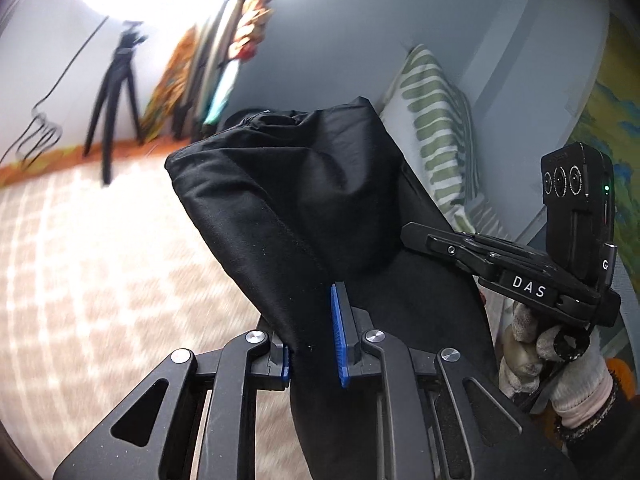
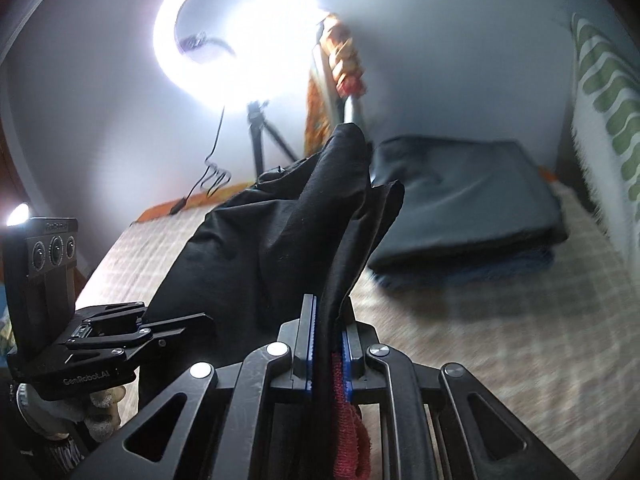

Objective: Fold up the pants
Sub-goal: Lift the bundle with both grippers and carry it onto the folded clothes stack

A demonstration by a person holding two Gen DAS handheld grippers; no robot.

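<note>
Glaring ring light (image 2: pixel 236 36), motion-blurred, fisheye-warped surroundings.

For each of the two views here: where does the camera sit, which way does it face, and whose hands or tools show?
Left wrist: behind the left gripper, facing the black pants, the bed and striped pillow; the right gripper and gloved hand show at right.
Right wrist: behind the right gripper, facing the ring light and folded stack; the left gripper shows at left.
Shared: pants, pillow, tripod.

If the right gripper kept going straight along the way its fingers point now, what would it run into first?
The right gripper is shut on the black pants, which bunch directly ahead. Beyond them, probably the folded dark stack or the wall; depth is unclear.
</note>
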